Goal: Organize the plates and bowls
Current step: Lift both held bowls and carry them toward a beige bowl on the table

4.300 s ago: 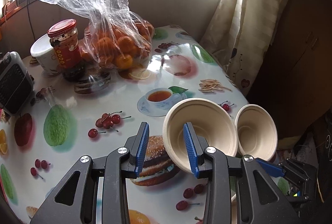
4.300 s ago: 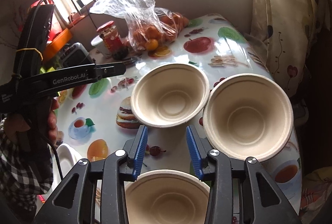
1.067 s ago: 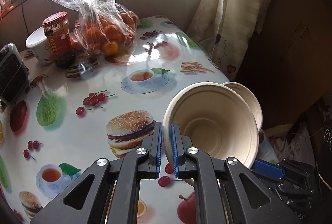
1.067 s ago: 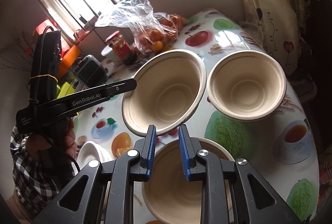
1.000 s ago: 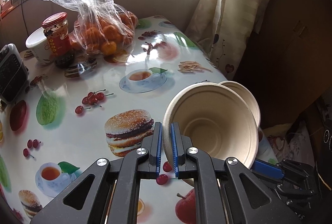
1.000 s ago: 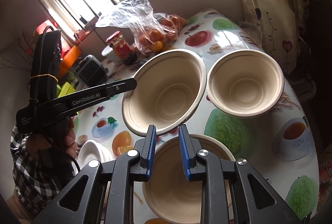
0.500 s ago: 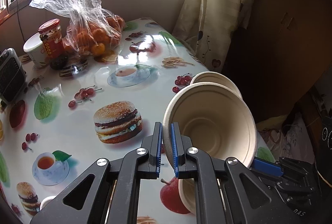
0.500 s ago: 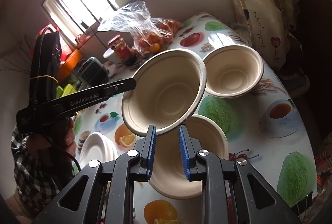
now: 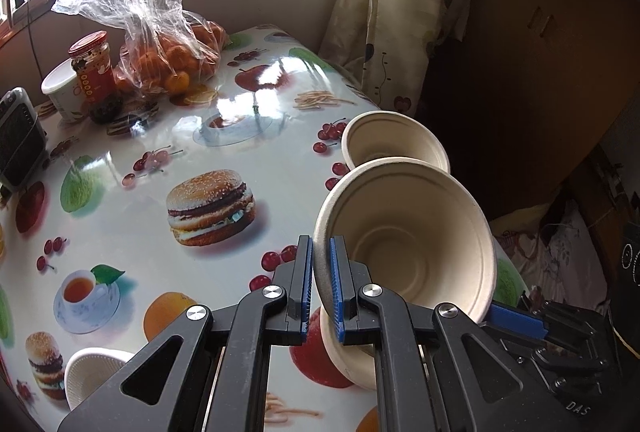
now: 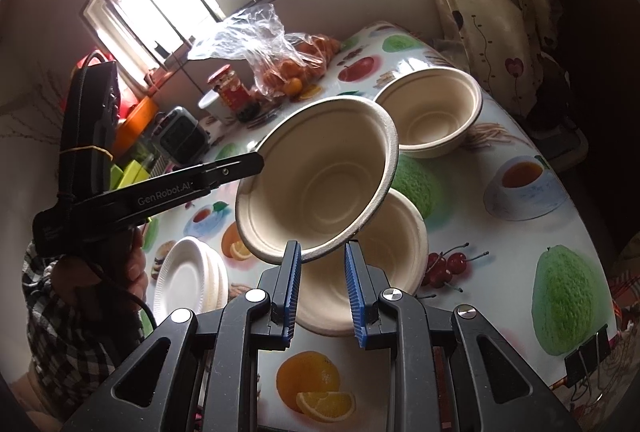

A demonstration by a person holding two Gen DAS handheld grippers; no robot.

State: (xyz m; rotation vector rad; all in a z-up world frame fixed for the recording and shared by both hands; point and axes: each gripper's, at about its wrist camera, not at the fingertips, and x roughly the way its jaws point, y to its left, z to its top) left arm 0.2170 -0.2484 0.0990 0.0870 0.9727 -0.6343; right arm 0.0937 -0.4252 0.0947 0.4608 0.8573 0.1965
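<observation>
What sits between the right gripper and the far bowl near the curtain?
In the right wrist view, the lifted bowl, held by the left gripper, and under it a second bowl on the table lie between the right gripper and the far bowl.

— Where am I working?
— A home dining corner, I'd say: beyond my fingers a glossy fruit-print tablecloth, a clear plastic bag of oranges, a red-lidded glass jar, a cream floral curtain.

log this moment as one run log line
left gripper: shut on rim of lifted beige paper bowl | right gripper: open, empty | two beige bowls on table
</observation>
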